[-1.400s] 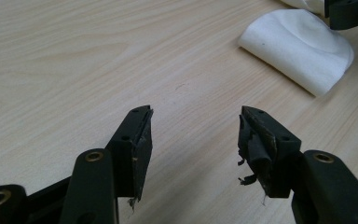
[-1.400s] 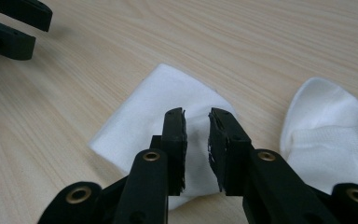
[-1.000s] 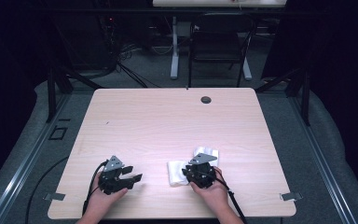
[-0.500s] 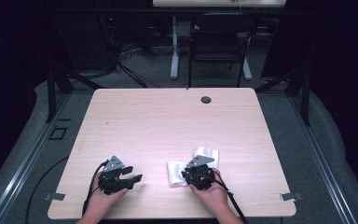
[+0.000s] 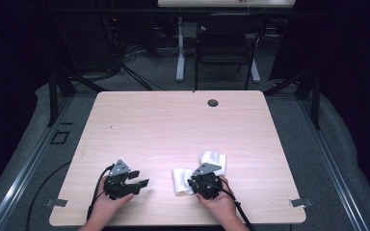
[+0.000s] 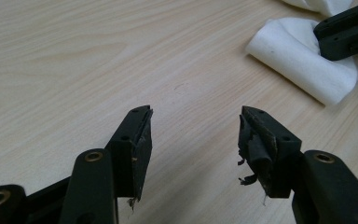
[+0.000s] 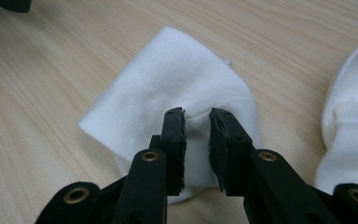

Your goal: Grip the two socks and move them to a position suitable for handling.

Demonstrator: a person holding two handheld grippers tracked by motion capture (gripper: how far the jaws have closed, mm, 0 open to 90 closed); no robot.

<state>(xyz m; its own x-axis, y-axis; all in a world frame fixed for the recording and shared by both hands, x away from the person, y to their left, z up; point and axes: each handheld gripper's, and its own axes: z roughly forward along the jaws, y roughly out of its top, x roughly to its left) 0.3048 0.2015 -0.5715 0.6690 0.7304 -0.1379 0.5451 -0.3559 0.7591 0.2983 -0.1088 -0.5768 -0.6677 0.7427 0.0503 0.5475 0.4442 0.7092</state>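
Soft white folded cloth [image 7: 168, 93], bunched into a ridge and clamped between the right gripper [image 7: 196, 119] fingers, near the table [image 5: 173, 125] front edge, right of centre. Two white cloths counted, the second white ribbed cloth [image 5: 214, 160] just right and farther; two grippers, left gripper [image 6: 193, 126] fingers apart over bare wood. Wide open tabletop beyond, small dark round grommet hole [image 5: 213, 102] by the far edge.

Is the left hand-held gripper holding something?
No, the left hand-held gripper is open, with bare table between its jaws.
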